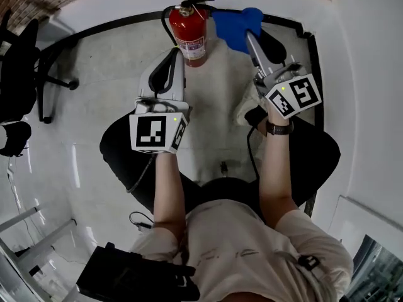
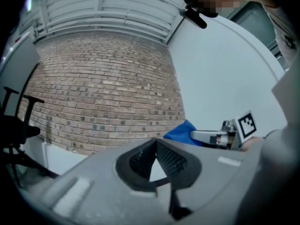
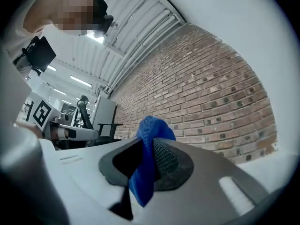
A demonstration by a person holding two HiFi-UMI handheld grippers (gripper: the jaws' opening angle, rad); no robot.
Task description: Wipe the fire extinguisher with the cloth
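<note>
The red fire extinguisher stands upright on the pale floor at the foot of the white wall. It has a black handle and hose at the top and a white label low on its body.

The right gripper is clenched on a blue cloth. In its own view the fabric hangs down between the jaws. The bunched cloth sits just to the right of the extinguisher's upper part, and contact cannot be judged.

The left gripper reaches in from the other side, with its tip just beside the cylinder's lower left. Its jaws meet at their tips with nothing between them.

An office chair stands well off to the left. A black bag lies by the person. A brick wall fills the background of both gripper views.
</note>
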